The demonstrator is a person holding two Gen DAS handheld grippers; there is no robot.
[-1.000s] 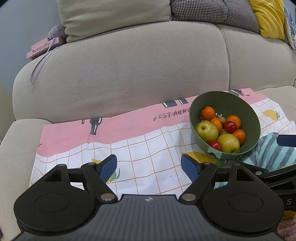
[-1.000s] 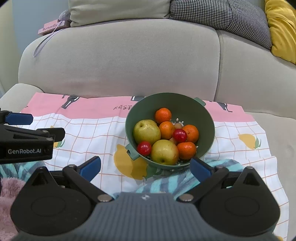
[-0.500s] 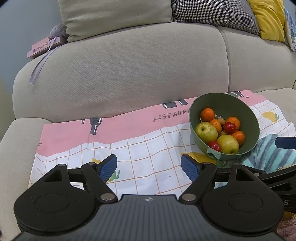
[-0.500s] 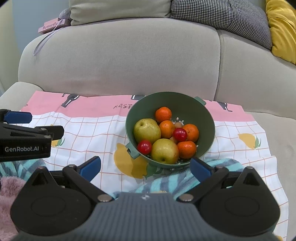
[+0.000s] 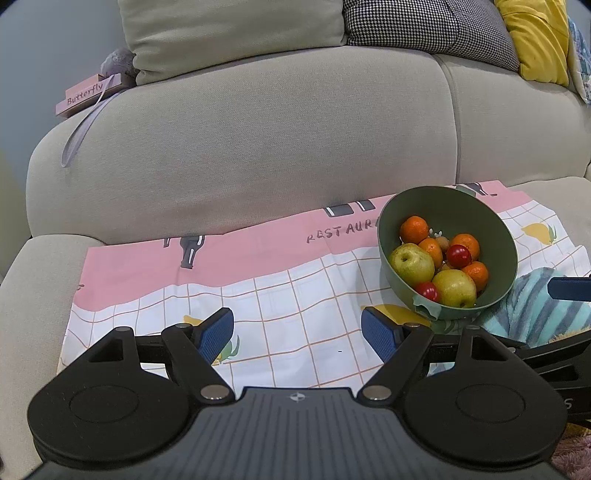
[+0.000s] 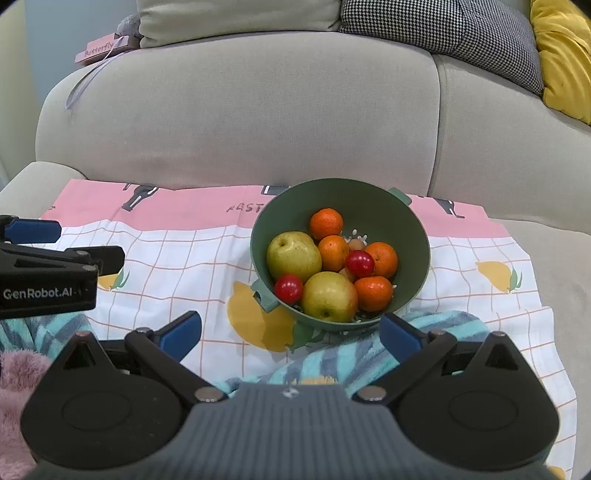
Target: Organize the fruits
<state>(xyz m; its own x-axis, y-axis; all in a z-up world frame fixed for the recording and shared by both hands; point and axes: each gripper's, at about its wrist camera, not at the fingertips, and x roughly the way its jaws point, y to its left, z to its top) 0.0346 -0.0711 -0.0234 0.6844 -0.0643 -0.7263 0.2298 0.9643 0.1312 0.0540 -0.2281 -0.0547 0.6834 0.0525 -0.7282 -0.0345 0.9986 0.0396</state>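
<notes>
— What do we see at the left edge of the sofa seat?

— Our left tool (image 5: 297, 334) hangs over the checked cloth (image 5: 280, 295) with its blue pads spread wide and nothing between them. The cloth, pink along its back edge, covers the seat of the grey sofa (image 5: 258, 129). On top of the sofa's back, at its left end, lies a pink book (image 5: 86, 95) lettered "Butterfly".

— And toward the middle?

— We find the green bowl (image 6: 369, 199) standing on the cloth, nearer the cloth's back edge than its front. It holds two yellow-green apples (image 6: 293, 254), four oranges (image 6: 326, 223) and two small red fruits (image 6: 288, 288); a smaller brownish fruit sits among them, too hidden for us to name. All the fruit we can see lies inside the bowl.

— Where is the other tool?

— Our right tool (image 6: 290, 332) sits just in front of the bowl, its fingers likewise wide apart and empty, apart from the rim. Under it lies a teal striped towel (image 6: 332, 354), touching the bowl's front base.

— And the right side?

— Along the sofa's back we see a houndstooth cushion (image 6: 443, 33) and, at the far right, a yellow cushion (image 6: 561, 55).
</notes>
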